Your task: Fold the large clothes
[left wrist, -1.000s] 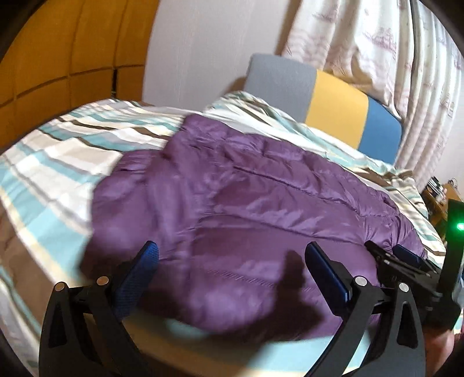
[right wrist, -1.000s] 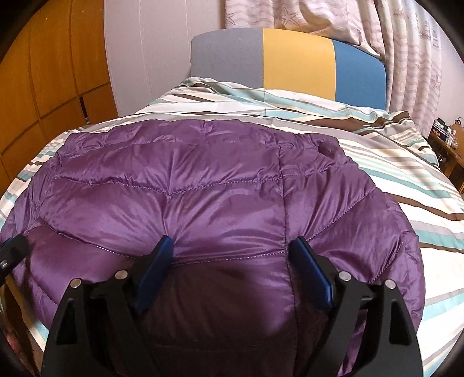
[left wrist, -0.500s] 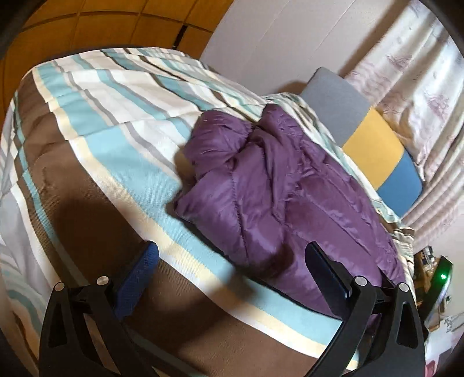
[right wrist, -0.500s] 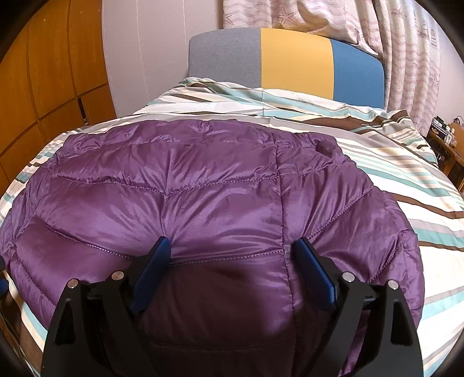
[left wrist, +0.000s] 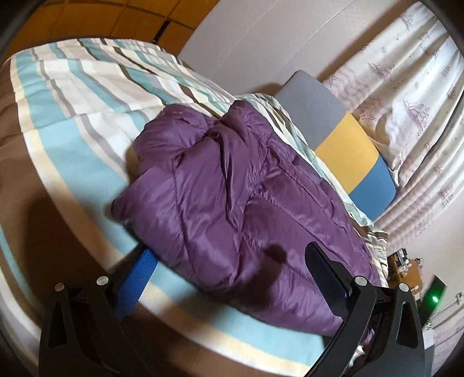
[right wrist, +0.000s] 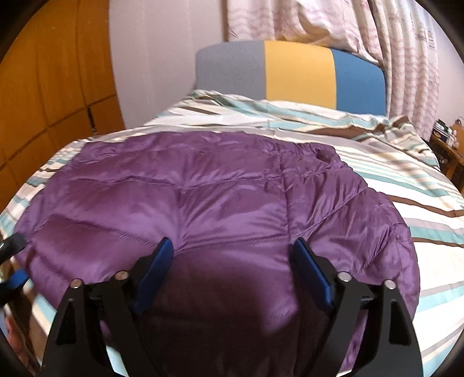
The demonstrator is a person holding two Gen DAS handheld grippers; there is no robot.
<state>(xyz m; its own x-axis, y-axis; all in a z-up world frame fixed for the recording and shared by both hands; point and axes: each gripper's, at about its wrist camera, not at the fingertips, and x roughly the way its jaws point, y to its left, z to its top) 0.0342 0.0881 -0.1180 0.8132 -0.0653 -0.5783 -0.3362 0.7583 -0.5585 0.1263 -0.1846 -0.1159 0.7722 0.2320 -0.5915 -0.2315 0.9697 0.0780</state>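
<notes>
A purple quilted down jacket point(left wrist: 237, 203) lies folded in a thick bundle on the striped bedspread point(left wrist: 72, 116). In the right wrist view the jacket point(right wrist: 217, 203) fills the foreground. My left gripper point(left wrist: 229, 261) is open at the jacket's near-left edge, with its left finger low beside the jacket's lower corner and its right finger over the fabric. My right gripper point(right wrist: 232, 255) is open, its fingers resting astride the jacket's near hem. The left gripper's tip shows at the left edge of the right wrist view point(right wrist: 13, 246).
A grey, yellow and blue headboard point(right wrist: 290, 72) stands at the far end of the bed. Patterned curtains point(right wrist: 333, 23) hang behind it. Orange wood panels point(right wrist: 43, 87) line the left wall. A small cluttered side table point(right wrist: 446, 142) stands at the right of the bed.
My left gripper swung out to the left side of the jacket, then moved back in toward its lower corner. My right gripper stayed at the near hem, rising slightly.
</notes>
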